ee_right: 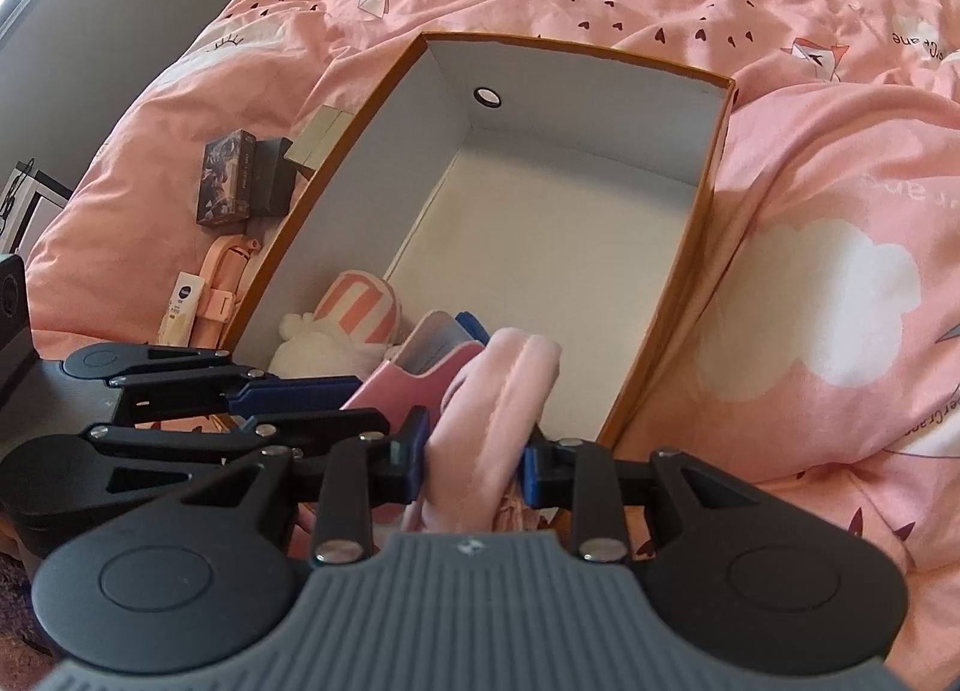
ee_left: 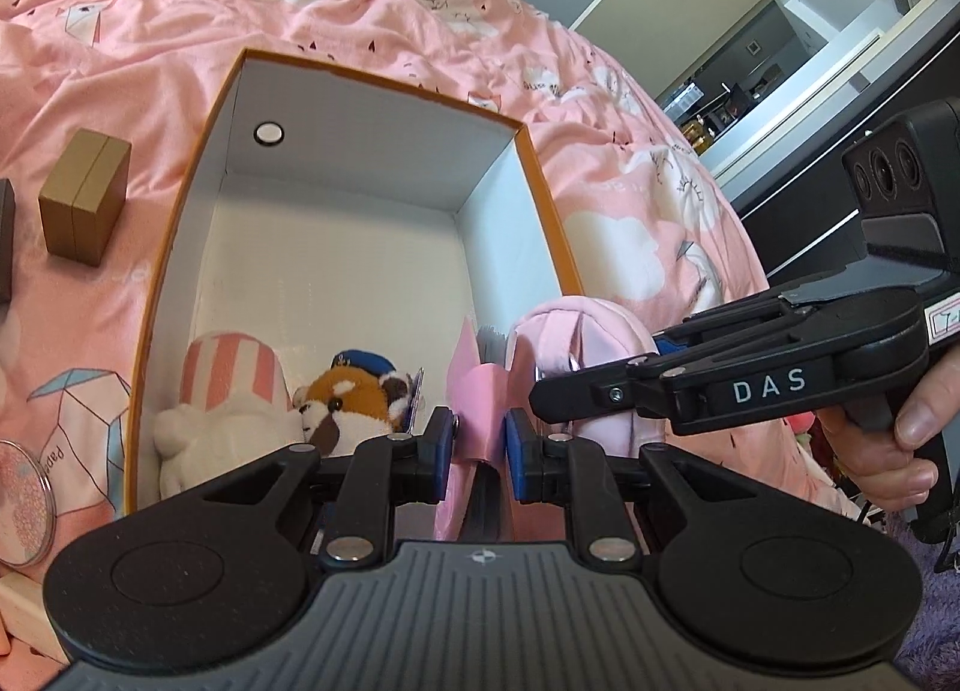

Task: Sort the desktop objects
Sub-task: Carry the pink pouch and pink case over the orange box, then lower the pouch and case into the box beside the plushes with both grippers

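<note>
Left gripper [ee_left: 480, 439] is pinched nearly shut on a thin pink sleeve [ee_left: 474, 403], a flat card-like case with grey and blue sheets showing at its open top. Right gripper [ee_right: 474, 451] is clamped at a middling width on a plump pink velvet pouch [ee_right: 504, 391], its blue pads sinking into the fabric on both sides. Both things hang over the near end of the orange-rimmed box [ee_right: 717, 163], just above its white floor, with the sleeve beside the pouch and seemingly touching it.

The sleeve looks light and fairly stiff, but thin: held by one edge it may bow or swing, and the loose sheets inside could slide out if it is tipped mouth-down. A grip across the flat faces near the middle, as now, seems best. The pouch looks soft, light and springy; the velvet should give the pads good friction, yet it squashes, so the hold is vague and the pouch may sag or roll when let go. Taking it across its thickest fold is the surest place.

Already in the box, at the near left corner, lie a striped plush [ee_left: 234, 379] and a small fox toy [ee_left: 354, 397], both soft enough to be nudged aside. Much of the floor beyond them is bare. Outside the left wall sit a tan box [ee_left: 84, 199], dark small boxes [ee_right: 246, 181] and a cream tube [ee_right: 180, 307], on the pink quilt [ee_right: 810, 271].
</note>
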### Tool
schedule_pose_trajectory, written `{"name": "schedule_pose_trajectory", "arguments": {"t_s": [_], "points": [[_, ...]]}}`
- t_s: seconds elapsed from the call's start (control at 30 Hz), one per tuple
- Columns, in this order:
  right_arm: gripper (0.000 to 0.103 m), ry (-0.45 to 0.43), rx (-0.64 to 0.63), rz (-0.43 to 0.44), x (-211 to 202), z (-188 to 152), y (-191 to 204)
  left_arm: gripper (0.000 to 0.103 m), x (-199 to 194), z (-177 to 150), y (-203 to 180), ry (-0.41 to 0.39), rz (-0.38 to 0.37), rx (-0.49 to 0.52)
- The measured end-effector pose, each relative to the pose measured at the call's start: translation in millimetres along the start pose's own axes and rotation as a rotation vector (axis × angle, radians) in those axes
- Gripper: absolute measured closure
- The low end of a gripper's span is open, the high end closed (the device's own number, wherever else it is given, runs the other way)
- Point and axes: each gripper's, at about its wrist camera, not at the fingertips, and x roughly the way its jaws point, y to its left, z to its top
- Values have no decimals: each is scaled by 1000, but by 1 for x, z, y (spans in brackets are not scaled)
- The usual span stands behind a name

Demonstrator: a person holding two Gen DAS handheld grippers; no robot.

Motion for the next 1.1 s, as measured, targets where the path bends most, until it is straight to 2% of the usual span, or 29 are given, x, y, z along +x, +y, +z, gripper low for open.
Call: {"name": "schedule_pose_trajectory", "arguments": {"t_s": [0.4, 0.7, 0.77, 0.93, 1.1], "points": [[67, 57, 35, 21, 32, -1, -4, 82, 23, -11, 16, 92, 15, -43], [60, 74, 35, 6, 40, 1, -3, 83, 26, -11, 22, 108, 26, -73], [53, 81, 30, 1, 39, 1, -2, 89, 27, -11, 22, 115, 22, -80], [48, 83, 15, -8, 34, 0, 1, 90, 23, -11, 20, 109, 14, -70], [47, 110, -2, -33, 34, 3, 5, 90, 26, -11, 20, 112, 14, -70]]}}
